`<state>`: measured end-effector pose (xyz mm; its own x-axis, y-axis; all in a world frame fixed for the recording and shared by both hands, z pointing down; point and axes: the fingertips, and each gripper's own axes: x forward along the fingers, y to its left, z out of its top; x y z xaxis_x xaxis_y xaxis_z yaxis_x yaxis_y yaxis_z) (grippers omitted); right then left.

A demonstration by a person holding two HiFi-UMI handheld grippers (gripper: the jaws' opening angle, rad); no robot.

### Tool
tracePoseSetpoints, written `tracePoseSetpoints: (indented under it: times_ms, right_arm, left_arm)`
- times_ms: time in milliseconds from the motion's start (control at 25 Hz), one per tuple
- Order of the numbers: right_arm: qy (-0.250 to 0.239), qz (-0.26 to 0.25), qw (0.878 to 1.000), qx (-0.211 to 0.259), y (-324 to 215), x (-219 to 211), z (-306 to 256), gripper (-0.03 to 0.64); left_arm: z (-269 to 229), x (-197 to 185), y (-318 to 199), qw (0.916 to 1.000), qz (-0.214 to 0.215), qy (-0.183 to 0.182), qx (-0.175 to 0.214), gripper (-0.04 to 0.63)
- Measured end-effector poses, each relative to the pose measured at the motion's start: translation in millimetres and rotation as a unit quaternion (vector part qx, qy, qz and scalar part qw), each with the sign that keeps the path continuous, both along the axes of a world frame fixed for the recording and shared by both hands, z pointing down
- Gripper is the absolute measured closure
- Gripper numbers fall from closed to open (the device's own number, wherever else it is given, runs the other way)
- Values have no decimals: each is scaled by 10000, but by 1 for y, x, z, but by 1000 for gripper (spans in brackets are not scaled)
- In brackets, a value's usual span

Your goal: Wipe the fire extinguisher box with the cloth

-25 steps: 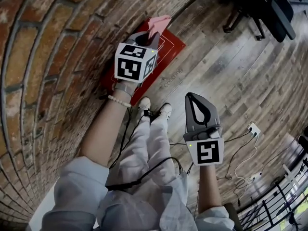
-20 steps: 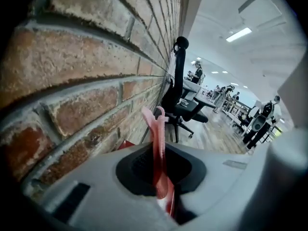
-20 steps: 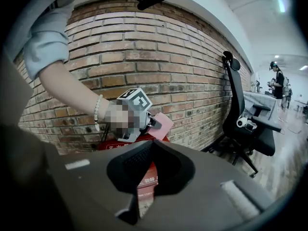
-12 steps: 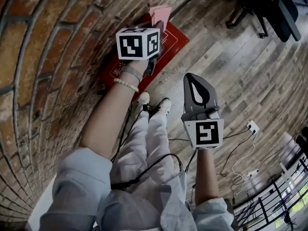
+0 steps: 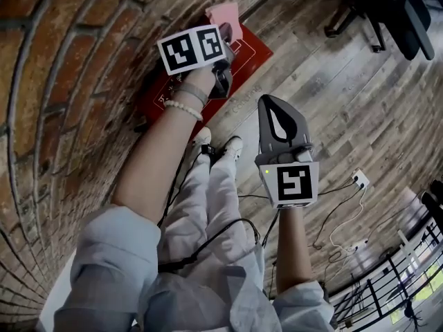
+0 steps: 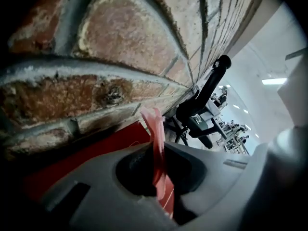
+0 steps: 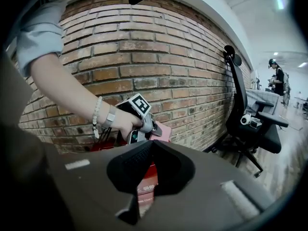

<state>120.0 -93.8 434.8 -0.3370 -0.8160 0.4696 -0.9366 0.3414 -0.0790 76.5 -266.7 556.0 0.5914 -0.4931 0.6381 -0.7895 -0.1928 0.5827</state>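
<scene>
Cloth (image 5: 225, 12), pinched in the clenched left gripper (image 6: 159, 162) over the red box (image 5: 248, 55) by the brick wall (image 5: 83, 47), could slip free if dragged hard; the right gripper (image 7: 150, 143) is closed, empty.

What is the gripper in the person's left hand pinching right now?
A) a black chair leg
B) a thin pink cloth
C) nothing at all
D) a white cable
B: the left gripper view shows the thin pink cloth clamped between the closed jaws of the left gripper, with the flat red fire extinguisher box just beyond it.
</scene>
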Motion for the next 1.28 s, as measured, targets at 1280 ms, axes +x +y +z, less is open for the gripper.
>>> tracePoseSetpoints:
  times_ms: [1280]
  right_arm:
    - [-68,-134,9998,-118,7,-12,2,609]
  left_arm:
    - [22,-43,20,9941,-920,238,-521,583]
